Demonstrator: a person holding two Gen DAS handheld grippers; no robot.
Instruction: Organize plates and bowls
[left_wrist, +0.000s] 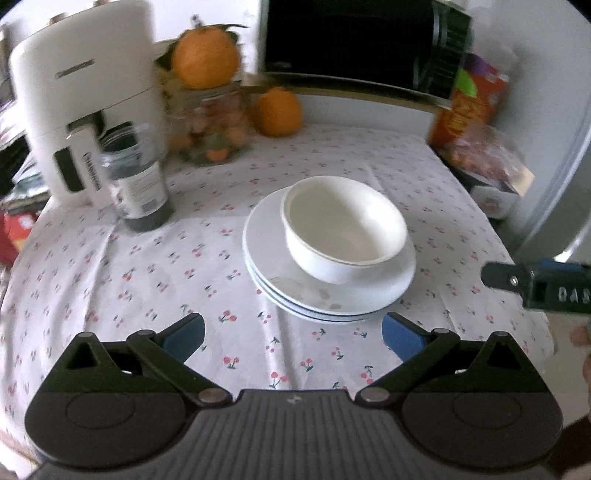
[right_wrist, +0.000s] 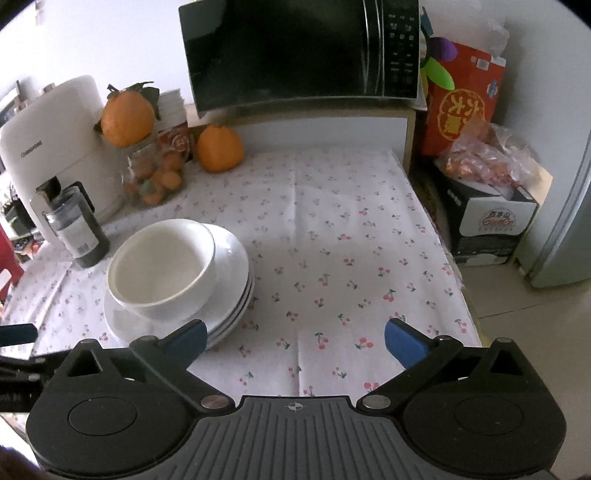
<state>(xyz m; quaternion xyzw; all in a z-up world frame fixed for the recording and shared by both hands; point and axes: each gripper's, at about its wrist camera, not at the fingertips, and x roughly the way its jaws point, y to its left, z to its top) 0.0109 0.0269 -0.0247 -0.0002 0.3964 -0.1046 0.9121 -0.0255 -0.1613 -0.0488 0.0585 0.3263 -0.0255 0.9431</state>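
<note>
Left gripper (left_wrist: 293, 332) wide, empty, bowl (left_wrist: 345, 229) on plates (left_wrist: 328, 291) at its 12 o'clock. Right gripper (right_wrist: 293, 334) wide, empty, stack at its 10 o'clock. Stacking looks done; next, judge whether stack needs moving, gripped by the plates' rim.

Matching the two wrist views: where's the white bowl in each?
Left wrist: white bowl sits right of centre, on the stacked plates, beyond the open jaws.
Right wrist: white bowl sits left of centre on the stacked plates, just past the left finger.
Shared landmark: the dark jar stands left of the stack in both.
</note>
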